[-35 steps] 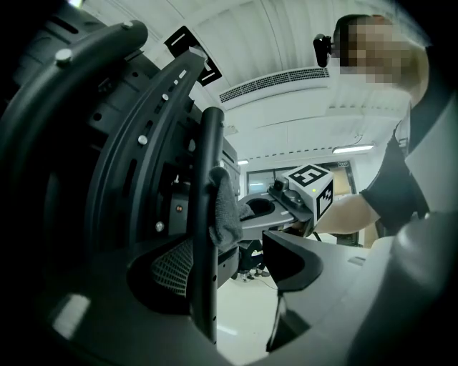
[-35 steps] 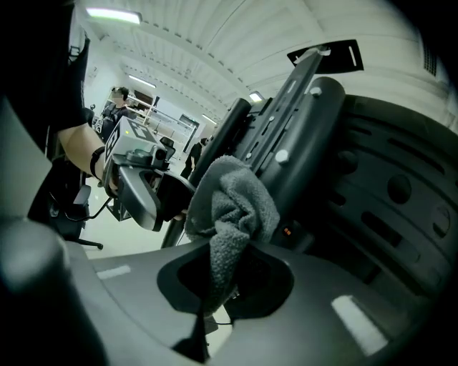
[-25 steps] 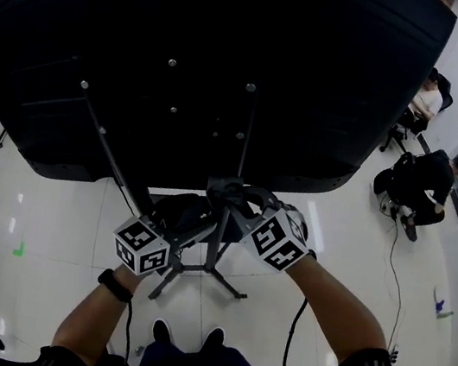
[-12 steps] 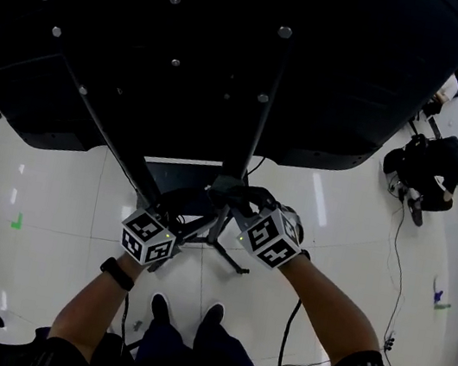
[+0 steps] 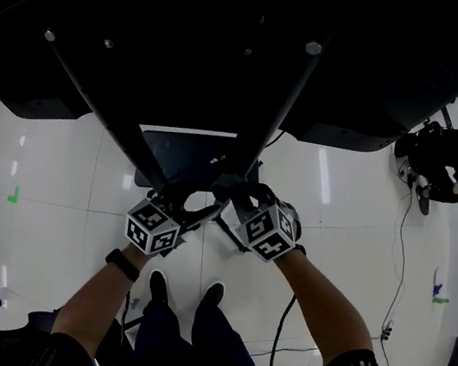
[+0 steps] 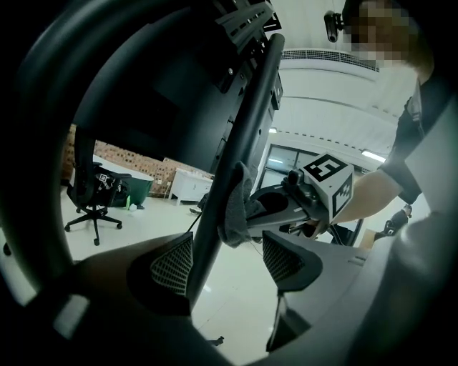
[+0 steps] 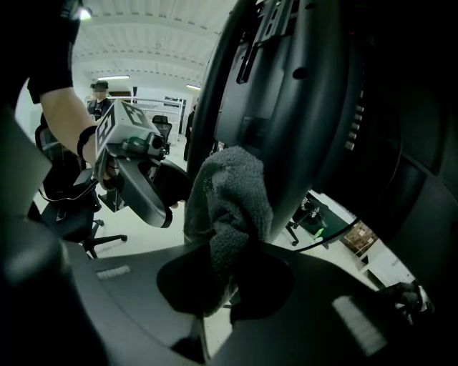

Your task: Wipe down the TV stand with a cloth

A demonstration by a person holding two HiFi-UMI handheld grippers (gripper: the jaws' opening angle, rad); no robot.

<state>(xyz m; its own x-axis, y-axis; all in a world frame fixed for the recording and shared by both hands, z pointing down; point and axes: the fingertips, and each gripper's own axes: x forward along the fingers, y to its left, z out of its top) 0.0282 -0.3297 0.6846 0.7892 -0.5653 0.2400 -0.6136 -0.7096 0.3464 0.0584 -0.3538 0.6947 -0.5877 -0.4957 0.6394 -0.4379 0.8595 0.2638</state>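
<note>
The black post (image 5: 273, 115) of the stand runs steeply from the back of the TV (image 5: 194, 31) down toward the white floor (image 5: 356, 209). In the head view its lower end tilts slightly left. In the left gripper view the post (image 6: 242, 136) leans from upper right to lower left.

The right tongs (image 7: 225, 282) are pinched on a grey cloth (image 7: 232, 207). It is bunched into a thick wad, with its long axis standing up out of the jaws. Its upper end is pressed against the post, low on its length, on the side facing the person's right. In the left gripper view the cloth (image 6: 236, 207) hangs against the right flank of the post, with the right tongs just behind it.

The left tongs (image 6: 227, 261) are spread, with nothing gripped. The post passes between the jaws, close against the left one, just below the cloth. In the head view the left tongs (image 5: 179, 204) and the right tongs (image 5: 232, 191) sit near each other at the foot of the post.

An office chair (image 6: 89, 196) stands well apart on the floor.
</note>
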